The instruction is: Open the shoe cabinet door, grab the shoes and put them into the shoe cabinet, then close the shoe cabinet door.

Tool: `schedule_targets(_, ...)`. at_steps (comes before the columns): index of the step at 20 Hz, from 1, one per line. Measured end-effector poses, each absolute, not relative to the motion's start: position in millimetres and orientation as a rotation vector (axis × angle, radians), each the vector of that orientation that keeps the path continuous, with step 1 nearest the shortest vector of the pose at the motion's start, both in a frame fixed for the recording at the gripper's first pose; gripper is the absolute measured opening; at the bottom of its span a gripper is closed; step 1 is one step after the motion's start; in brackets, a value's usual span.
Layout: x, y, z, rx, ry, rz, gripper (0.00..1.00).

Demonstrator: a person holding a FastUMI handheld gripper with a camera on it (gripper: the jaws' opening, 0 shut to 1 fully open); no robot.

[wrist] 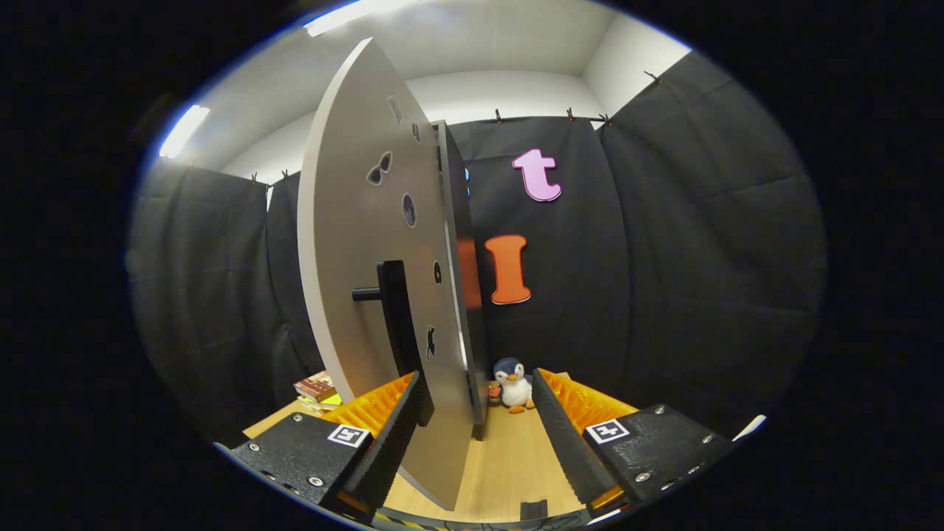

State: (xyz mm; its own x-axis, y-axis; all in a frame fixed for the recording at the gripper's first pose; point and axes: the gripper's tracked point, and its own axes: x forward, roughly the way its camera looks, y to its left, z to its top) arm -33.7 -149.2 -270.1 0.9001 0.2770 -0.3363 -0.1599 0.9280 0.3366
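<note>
Gripper (472,435) spread wide, holding nothing; 2 fingers straddle the lower edge of 1 pale grey shoe cabinet door (369,243), seen edge-on w/ the left finger (387,442) just beside its face. 1 black bar handle (398,324) sits right above that finger. Wooden surface (509,464) below. Beyond: 1 plush penguin (514,385) past the door; 1 stack of books (318,389) left.

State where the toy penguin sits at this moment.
In the gripper view the toy penguin sits on the wooden floor beyond the open fingers, against the black cloth wall, just right of the cabinet door edge.
</note>
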Motion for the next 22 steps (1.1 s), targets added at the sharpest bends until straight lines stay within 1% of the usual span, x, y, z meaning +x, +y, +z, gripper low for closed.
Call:
schedule_targets(5, -33, -142, -267, 0.249, 0.372, 0.269, 0.90)
schedule_targets(11, -46, -103, -260, 0.290, 0.394, 0.395, 0.90)
schedule_targets(16, -44, -72, -258, 0.283, 0.409, 0.477, 0.90)
schedule_targets(19, -46, -53, -252, 0.271, 0.406, 0.549, 0.91)
schedule_targets(22, -45, -23, -242, 0.317, 0.383, 0.653, 0.92)
